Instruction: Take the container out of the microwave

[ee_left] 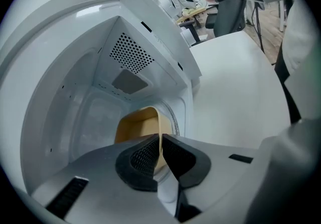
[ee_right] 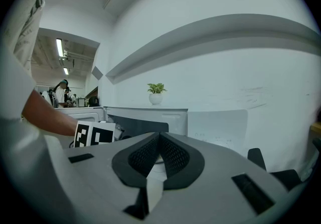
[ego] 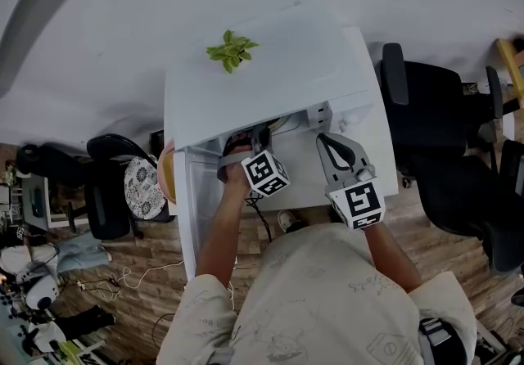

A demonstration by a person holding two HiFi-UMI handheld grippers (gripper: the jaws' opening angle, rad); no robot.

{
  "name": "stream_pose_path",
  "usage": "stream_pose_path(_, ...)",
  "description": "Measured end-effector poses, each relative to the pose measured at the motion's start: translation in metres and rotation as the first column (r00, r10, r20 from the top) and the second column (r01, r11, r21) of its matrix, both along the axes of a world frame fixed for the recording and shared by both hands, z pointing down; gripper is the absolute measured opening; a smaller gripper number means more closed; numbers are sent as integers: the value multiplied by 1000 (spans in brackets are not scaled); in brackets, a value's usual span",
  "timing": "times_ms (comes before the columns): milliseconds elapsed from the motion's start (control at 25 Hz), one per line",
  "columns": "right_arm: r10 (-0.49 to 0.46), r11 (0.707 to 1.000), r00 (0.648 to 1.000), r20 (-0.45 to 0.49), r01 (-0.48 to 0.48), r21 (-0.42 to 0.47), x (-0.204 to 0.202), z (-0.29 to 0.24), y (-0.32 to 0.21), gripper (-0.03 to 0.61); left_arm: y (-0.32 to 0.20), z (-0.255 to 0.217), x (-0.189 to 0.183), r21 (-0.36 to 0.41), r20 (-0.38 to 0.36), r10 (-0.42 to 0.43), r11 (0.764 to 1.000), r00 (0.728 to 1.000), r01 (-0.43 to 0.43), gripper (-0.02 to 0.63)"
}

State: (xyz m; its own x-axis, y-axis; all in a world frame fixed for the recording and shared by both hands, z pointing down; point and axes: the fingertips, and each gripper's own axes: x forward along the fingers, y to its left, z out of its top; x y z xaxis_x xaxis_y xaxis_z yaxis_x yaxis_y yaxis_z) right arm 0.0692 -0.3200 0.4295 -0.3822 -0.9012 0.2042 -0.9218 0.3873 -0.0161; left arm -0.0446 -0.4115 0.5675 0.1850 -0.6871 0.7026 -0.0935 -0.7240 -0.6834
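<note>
Left hand-held gripper clamped on rim of container inside microwave, right hand-held gripper closed, empty, outside

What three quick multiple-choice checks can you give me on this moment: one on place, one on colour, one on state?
1. Where is the container?
A. Inside the microwave
B. On top of the microwave
C. Under the microwave

2. What colour is the container?
A. Blue
B. Black
C. Tan-yellow

3. How is the left gripper?
A. Open and empty
B. Shut on the container's rim
C. Shut on nothing

Answers:
1 A: the left gripper view shows it sitting deep in the white cavity.
2 C: its wall shows tan-yellow against the white interior.
3 B: the thin rim stands pinched between the two dark pads.
</note>
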Motion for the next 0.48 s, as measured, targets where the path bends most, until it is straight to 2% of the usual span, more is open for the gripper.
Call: stream_pose_path(480,-49,999,999,22,49,-5,6,5,5,15,16,-6,1,10,15,-39,999,999,39,26)
